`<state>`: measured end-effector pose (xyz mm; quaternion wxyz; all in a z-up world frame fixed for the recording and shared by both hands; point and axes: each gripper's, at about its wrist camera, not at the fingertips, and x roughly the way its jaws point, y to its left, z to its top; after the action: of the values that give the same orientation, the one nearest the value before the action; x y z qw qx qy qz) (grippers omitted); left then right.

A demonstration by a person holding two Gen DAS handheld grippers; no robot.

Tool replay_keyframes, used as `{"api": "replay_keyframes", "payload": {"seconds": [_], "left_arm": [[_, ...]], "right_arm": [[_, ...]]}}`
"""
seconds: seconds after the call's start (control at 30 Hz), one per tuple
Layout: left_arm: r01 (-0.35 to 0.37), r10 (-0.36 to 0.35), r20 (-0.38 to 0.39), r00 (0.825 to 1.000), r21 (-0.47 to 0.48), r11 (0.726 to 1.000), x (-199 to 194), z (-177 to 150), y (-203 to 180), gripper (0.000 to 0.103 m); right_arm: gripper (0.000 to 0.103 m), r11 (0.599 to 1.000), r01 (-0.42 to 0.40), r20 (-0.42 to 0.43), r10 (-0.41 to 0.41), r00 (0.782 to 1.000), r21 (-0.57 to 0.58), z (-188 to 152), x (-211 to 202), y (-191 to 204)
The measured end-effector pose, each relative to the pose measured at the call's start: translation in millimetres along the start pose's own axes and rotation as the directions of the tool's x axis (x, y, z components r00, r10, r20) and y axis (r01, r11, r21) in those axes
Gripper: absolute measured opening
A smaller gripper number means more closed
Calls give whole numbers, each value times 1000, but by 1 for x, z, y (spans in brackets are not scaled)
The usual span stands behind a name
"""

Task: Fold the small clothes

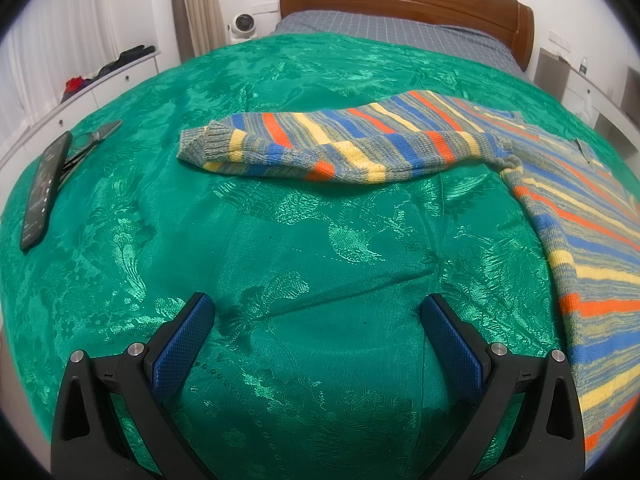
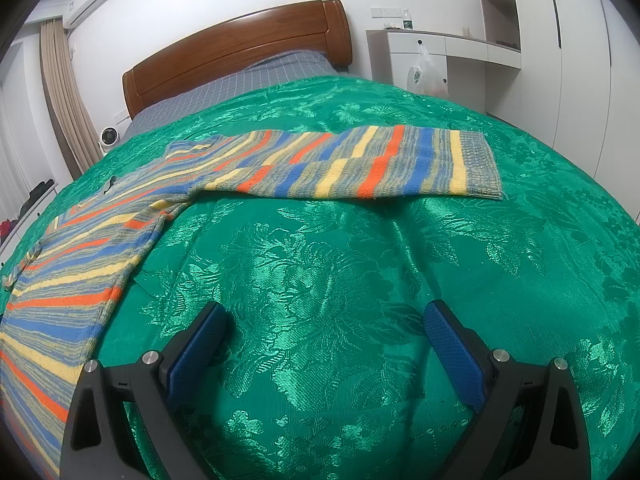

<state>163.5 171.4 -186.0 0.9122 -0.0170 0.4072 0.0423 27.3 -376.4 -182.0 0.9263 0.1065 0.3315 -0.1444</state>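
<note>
Green bedspread: one striped sweater, one phone, two empty grippers.

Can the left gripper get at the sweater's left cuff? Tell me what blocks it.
Probably yes. The left gripper is open over bare green bedspread, and nothing lies between it and the cuff.
</note>
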Motion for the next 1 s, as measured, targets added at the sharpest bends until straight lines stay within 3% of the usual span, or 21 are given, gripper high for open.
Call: {"api": "replay_keyframes", "payload": {"seconds": [1.0], "left_arm": [[6,-6,-1,1000,-2,1000,-1,1,0,103]], "right_arm": [[98,1000,16,-13,-16,1000,-9,2,0,0]]}}
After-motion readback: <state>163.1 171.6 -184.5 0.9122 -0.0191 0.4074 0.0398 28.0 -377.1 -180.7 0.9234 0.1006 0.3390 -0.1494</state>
